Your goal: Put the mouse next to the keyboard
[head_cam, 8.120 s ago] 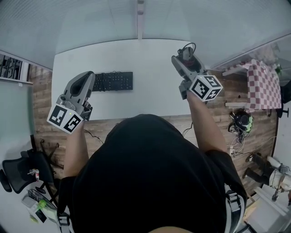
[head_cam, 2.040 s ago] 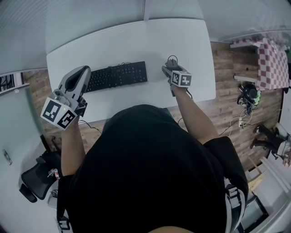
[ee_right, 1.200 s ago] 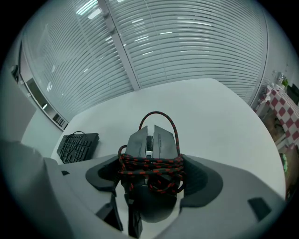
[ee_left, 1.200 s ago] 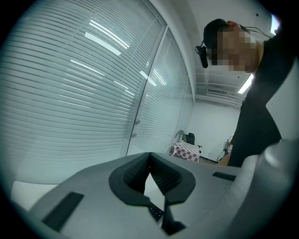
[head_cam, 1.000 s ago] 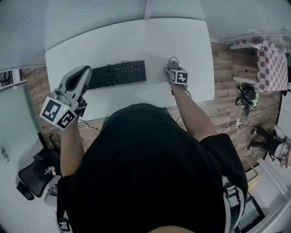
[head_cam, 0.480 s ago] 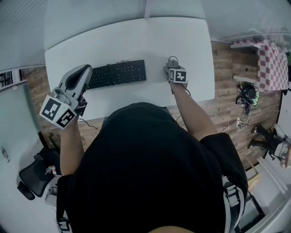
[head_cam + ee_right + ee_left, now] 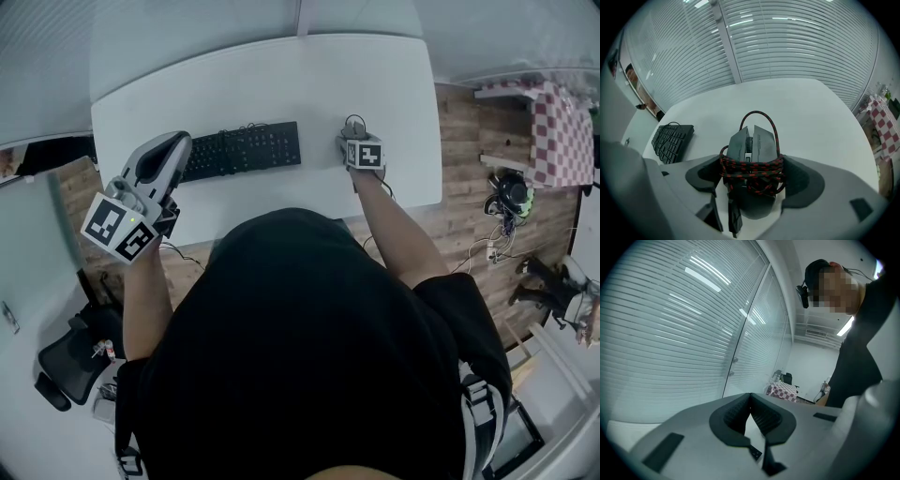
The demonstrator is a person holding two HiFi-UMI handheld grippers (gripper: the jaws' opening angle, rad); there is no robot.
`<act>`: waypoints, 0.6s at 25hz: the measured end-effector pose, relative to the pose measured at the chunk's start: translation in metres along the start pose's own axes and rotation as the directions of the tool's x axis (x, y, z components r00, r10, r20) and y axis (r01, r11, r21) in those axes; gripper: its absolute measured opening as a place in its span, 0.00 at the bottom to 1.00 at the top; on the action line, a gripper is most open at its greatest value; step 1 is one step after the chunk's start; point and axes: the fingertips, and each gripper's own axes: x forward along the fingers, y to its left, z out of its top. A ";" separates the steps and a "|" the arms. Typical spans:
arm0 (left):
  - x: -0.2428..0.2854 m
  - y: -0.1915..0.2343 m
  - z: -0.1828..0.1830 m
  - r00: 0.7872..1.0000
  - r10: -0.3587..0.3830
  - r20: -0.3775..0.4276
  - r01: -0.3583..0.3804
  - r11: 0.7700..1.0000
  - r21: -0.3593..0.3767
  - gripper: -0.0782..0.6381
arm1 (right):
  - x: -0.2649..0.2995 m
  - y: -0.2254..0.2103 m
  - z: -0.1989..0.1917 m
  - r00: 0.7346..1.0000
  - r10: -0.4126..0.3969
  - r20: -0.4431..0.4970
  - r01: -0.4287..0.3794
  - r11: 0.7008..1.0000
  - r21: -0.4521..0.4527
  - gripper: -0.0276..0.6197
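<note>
White table (image 7: 262,84), keyboard (image 7: 242,150) left of centre. Left gripper (image 7: 752,420) is up by the keyboard's left end, jaws closed together, empty. Right gripper (image 7: 752,187) is clamped on the mouse (image 7: 752,150), which has its cable (image 7: 754,166) wound round the body. It's low over the table, right of the keyboard, small gap between. Reads as the placement step, nearly done. Next: check the mouse is seated (can't tell), open the jaws, back out straight without snagging the cable.

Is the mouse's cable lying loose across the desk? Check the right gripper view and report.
No, the red-and-black cable is wound in loops around the mouse, which is held in the right claw.
</note>
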 end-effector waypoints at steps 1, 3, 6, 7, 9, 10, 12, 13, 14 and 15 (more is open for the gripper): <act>0.000 0.001 0.000 1.000 0.001 -0.001 -0.001 1.000 -0.001 0.14 | 0.000 0.000 0.000 1.000 0.003 0.004 -0.003 1.000 0.000 0.67; 0.000 0.001 -0.002 1.000 0.000 0.000 0.000 1.000 -0.008 0.14 | 0.001 0.002 -0.001 1.000 0.008 0.009 -0.008 1.000 -0.002 0.67; 0.000 -0.001 -0.004 1.000 -0.005 0.001 0.005 1.000 -0.021 0.14 | 0.000 0.001 -0.002 1.000 0.004 0.006 -0.003 1.000 -0.010 0.67; 0.000 -0.002 -0.004 1.000 -0.007 -0.001 0.007 1.000 -0.022 0.14 | 0.000 0.001 -0.002 1.000 0.001 0.004 -0.001 1.000 -0.011 0.67; 0.001 -0.003 -0.005 1.000 -0.010 -0.005 0.010 1.000 -0.024 0.14 | -0.001 0.001 -0.001 1.000 -0.003 0.005 0.003 1.000 -0.014 0.67; 0.002 -0.003 -0.005 1.000 -0.012 -0.007 0.011 1.000 -0.026 0.14 | -0.001 0.000 0.000 1.000 -0.006 0.007 0.006 1.000 -0.016 0.67; 0.002 -0.001 -0.006 1.000 -0.016 -0.007 0.015 0.999 -0.031 0.14 | 0.000 0.000 0.002 1.000 -0.008 0.010 0.008 1.000 -0.013 0.67; 0.001 0.000 -0.006 1.000 -0.017 -0.006 0.016 0.999 -0.033 0.14 | 0.000 0.000 0.002 1.000 -0.006 0.010 0.006 1.000 -0.011 0.67; 0.000 0.000 -0.006 1.000 -0.017 -0.006 0.017 0.999 -0.034 0.14 | 0.000 0.001 0.003 1.000 -0.006 0.011 0.006 1.000 -0.011 0.67; 0.000 0.000 -0.006 1.000 -0.018 -0.006 0.018 0.999 -0.035 0.14 | -0.001 0.002 0.002 1.000 -0.008 0.010 0.008 1.000 -0.013 0.67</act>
